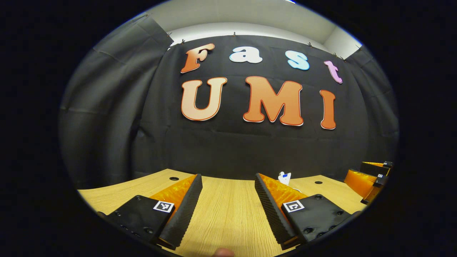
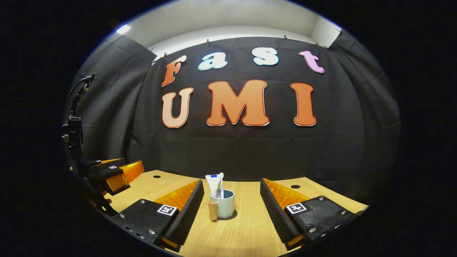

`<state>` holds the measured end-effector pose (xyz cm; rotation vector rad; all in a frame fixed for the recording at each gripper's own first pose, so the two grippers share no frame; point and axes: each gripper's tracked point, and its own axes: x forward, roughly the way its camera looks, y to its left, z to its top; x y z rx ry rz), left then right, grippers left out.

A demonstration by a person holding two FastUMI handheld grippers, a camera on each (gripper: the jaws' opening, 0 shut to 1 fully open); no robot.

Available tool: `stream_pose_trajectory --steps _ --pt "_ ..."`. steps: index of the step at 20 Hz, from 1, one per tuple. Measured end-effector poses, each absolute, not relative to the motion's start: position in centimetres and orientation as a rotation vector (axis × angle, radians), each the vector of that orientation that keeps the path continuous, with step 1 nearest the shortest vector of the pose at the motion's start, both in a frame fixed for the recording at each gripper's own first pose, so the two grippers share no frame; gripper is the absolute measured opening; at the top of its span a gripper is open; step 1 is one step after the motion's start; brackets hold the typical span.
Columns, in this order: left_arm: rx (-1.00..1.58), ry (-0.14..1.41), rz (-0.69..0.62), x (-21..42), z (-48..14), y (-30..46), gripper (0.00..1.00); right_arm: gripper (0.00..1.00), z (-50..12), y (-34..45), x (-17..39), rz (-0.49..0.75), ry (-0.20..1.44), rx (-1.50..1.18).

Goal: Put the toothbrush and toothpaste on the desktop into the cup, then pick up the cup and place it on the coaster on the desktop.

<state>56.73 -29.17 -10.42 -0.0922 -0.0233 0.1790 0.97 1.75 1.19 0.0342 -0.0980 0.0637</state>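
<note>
Two things stand in the cup (image 2: 225,204): the toothpaste (image 2: 213,184) and the toothbrush (image 2: 221,185), both upright, their lower ends hidden inside it. The cup sits on the desktop (image 2: 246,228), its wooden handle (image 2: 213,210) turned toward the camera. Whether a coaster lies under the cup I cannot tell. In the left gripper view, the toothpaste top (image 1: 285,177) peeks above that gripper's right-hand finger, which hides the cup.

The right gripper (image 2: 232,207) is spread wide with nothing between its fingers; the cup stands just beyond its tips, touching neither. The left gripper (image 1: 228,201) is likewise wide apart, empty, over bare desktop to the left of the cup. Each view catches the other gripper at its edge, cut off by the rim.
</note>
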Motion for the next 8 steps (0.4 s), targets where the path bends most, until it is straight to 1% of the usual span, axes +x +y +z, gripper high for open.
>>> stream_pose_trajectory --steps 8 --pt "-0.096 -0.056 0.188 57.7 -10.7 -28.3 0.95 0.95 -0.3 1.8 2.5 0.063 -0.085 0.035"
